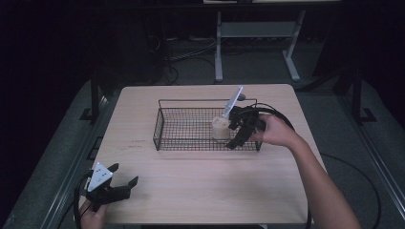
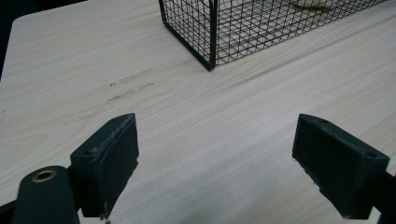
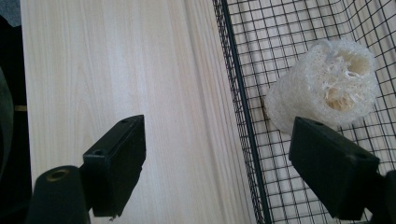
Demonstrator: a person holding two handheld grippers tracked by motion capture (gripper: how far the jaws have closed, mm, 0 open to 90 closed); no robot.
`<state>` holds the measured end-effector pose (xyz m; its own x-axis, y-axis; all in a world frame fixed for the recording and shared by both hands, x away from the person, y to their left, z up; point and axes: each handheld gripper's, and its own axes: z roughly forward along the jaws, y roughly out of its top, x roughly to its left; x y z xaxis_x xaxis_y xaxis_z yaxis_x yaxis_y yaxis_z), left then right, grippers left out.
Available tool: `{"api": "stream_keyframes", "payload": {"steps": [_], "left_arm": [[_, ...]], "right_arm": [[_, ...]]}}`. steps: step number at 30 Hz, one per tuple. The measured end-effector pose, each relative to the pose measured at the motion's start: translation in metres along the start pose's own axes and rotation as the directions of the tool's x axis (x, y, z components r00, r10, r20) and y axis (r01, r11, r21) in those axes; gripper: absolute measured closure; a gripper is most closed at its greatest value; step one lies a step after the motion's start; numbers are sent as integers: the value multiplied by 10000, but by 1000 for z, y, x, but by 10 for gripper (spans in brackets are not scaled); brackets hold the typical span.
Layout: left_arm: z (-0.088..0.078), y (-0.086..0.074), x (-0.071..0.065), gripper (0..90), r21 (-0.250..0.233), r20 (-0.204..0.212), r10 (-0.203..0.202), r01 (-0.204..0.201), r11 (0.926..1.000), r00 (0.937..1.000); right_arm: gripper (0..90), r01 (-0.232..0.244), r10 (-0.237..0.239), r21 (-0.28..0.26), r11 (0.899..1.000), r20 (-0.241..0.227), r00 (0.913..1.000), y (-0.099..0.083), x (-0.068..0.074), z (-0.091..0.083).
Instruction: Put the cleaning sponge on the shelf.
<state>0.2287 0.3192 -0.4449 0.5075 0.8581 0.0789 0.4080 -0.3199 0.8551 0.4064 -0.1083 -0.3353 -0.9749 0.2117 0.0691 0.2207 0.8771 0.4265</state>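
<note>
**Loofah in the basket, right fingers straddling the basket wall**

At the left, the left gripper (image 1: 116, 182) rests at the near left corner of the tabletop (image 1: 191, 181), held by a hand (image 1: 93, 217) coming in from the bottom edge. Its fingers (image 2: 109, 161) stand wide apart with only bare wood between them, well apart from the loofah. In the left gripper view the near corner of the wire basket (image 2: 212, 42) stands ahead on the wood.

Toward the middle sits one black wire basket (image 1: 165, 126), rectangular, on the light wooden tabletop. Inside it, at its right end, is one loofah piece (image 1: 220, 128).

At the right, the right gripper (image 1: 243, 129) is held by the right hand (image 1: 276, 130) at the basket's right end. Its fingers (image 3: 119, 161) are spread apart and clamp nothing. In the right gripper view one finger is over the bare tabletop (image 3: 116, 70) outside the basket, the other finger is on the basket (image 3: 243, 116) side, just beside the loofah (image 3: 322, 84) and overlapping its lower edge; whether it touches cannot be told. The basket's wire wall runs between the two fingers.

The loofah is a short, pale, off-white cylinder with a coarse fibrous net surface. Its open end shows hollow channels and a yellowish core. It lies against the basket's mesh wall.

A thin light strip (image 1: 233, 101) juts up behind the right gripper; what it is cannot be told.
</note>
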Motion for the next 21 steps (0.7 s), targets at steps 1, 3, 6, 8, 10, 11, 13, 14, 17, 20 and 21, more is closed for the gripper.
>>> {"api": "stream_keyframes", "payload": {"steps": [1, 3, 6, 8, 10, 11, 13, 14, 17, 20, 21], "left_arm": [[0, 0, 0, 137, 0, 1, 0, 0, 10000, 10000], [0, 0, 0, 137, 11, 5, 0, 0, 10000, 10000], [0, 0, 0, 137, 12, 4, 11, -11, 10000, 10000], [0, 0, 0, 137, 18, 2, 17, -17, 10000, 10000], [0, 0, 0, 137, 13, 2, 12, -12, 10000, 10000], [0, 0, 0, 137, 19, 1, 14, -14, 10000, 10000], [0, 0, 0, 137, 21, -5, 17, -17, 10000, 10000], [0, 0, 0, 137, 22, -2, 28, -28, 10000, 10000], [0, 0, -1, 137, 36, 5, 54, -54, 10000, 10000], [0, 0, -1, 137, 34, 4, 51, -51, 10000, 10000], [0, 0, -1, 137, 31, 3, 52, -52, 10000, 10000]], "right_arm": [[184, 7, -7, 4, 10000, 25, 10000, -1, 1, -1], [184, 21, -21, -52, 10000, 27, 10000, -2, 2, -2], [184, -5, 5, 35, 10000, 61, 10000, -5, 4, -3], [184, 40, -40, 25, 10000, 60, 10000, -6, 6, -3], [184, 26, -26, -6, 10000, 44, 10000, -7, 8, -3], [184, 53, -53, 23, 10000, 36, 10000, -8, 9, -4], [184, 72, -72, 9, 10000, 57, 10000, -10, 10, -3], [184, 59, -59, 7, 10000, 48, 10000, -11, 11, -3], [184, 45, -46, 59, 10000, 86, 10000, -15, 13, -2], [184, -9, 8, 78, 10000, 69, 10000, -20, 14, 0], [184, -62, 61, 74, 10000, 52, 10000, -22, 15, 1]]}}
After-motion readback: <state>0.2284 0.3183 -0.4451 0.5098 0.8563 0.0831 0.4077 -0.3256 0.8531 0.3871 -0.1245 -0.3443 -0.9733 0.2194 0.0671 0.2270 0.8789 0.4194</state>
